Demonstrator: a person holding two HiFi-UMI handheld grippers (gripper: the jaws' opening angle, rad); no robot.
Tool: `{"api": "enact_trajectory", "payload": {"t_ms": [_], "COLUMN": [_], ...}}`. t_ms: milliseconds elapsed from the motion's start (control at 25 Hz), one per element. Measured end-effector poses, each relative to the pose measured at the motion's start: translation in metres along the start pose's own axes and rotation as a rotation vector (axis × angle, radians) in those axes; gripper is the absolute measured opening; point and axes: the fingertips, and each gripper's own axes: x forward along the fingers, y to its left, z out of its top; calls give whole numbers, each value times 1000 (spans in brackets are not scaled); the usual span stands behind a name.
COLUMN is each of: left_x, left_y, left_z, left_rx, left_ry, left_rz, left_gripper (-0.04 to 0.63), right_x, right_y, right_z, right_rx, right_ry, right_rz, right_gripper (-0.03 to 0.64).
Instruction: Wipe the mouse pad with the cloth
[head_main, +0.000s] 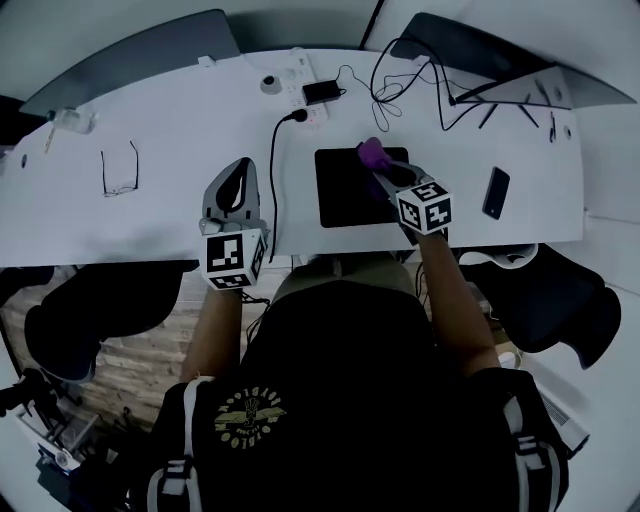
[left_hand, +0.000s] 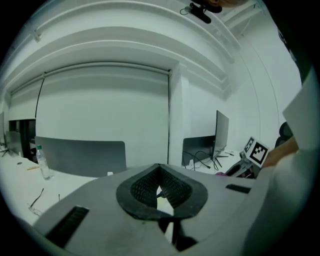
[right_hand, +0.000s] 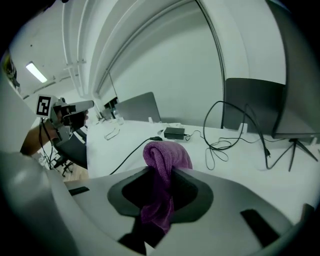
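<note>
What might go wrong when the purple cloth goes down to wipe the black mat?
The cloth is bunched in the right gripper, so the hard jaw tips may scrape the mouse pad instead of wiping it. The left gripper is off to the side and not holding the pad, so the pad might slide. A black cable lies along the pad's left side, and a wide stroke may snag it.

Bunched purple cloth (right_hand: 162, 160) held aloft, flat black mouse pad (head_main: 345, 192)
</note>
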Motion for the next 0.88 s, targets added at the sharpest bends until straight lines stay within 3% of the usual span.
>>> {"api": "enact_trajectory", "payload": {"t_ms": [280, 480, 680, 880], "left_x": [-24, -29, -15, -1], "left_y": [18, 12, 1, -9], "left_z": [-11, -22, -13, -12], "left_rx": [-7, -22, -14, -21], "left_ry": [35, 69, 51, 59], "left_rz": [65, 96, 87, 72], "left_gripper": [2, 2, 2, 2], "right_x": [68, 116, 135, 124], "right_y": [35, 57, 43, 10], "right_z": [13, -12, -39, -49], "right_rx": [-37, -66, -120, -104], "right_ry": [44, 140, 230, 241], "right_rz": [136, 219, 188, 139], "right_gripper": [92, 92, 92, 93]}}
